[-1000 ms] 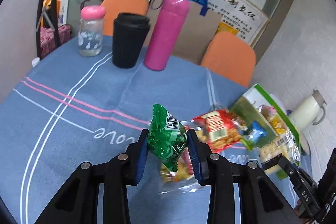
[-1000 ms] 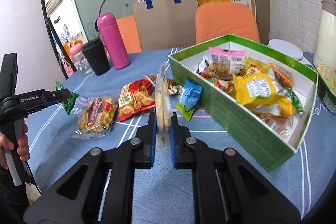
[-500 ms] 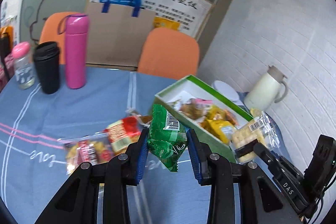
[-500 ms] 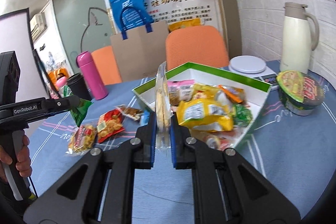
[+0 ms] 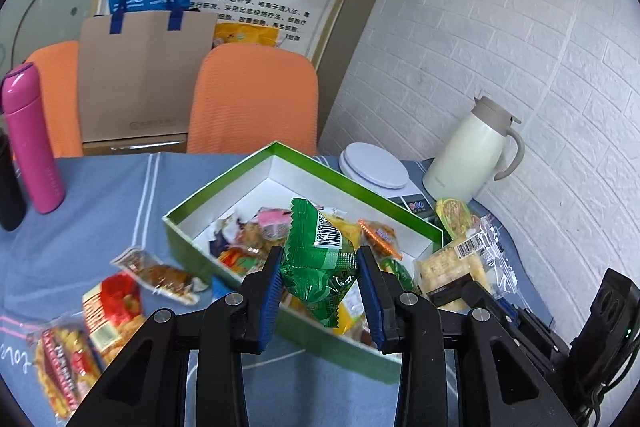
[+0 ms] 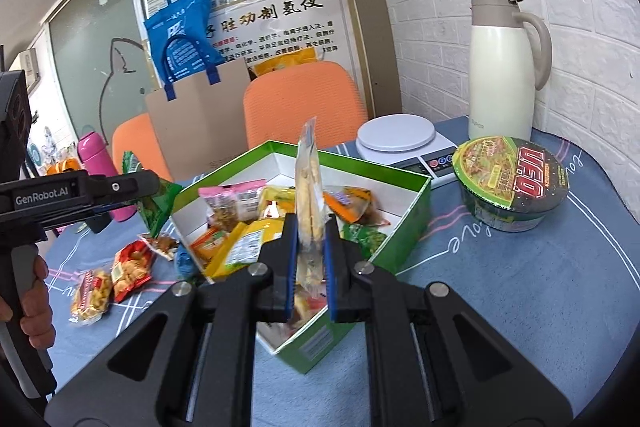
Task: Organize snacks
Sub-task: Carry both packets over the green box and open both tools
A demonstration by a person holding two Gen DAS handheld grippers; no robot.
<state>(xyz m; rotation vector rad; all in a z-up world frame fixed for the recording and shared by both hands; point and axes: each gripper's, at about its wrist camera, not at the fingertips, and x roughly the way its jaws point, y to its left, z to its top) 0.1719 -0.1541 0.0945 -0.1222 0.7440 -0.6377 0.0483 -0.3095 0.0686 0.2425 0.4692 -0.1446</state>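
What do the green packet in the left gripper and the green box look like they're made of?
Green packet: likely glossy plastic film, judging by its crinkles, shine and zigzag seal edge. Green box: probably coated cardboard, with thin straight walls, white inside and smooth green outside.

My right gripper [image 6: 310, 257] pinches a clear cracker pack [image 6: 309, 195] edge-up over the green box [image 6: 416, 203] of snacks. At left my other gripper [image 6: 136, 187] holds a green packet [image 6: 154, 203] beside the box; three packets [image 6: 116, 273] lie on the surface [image 6: 540, 287].
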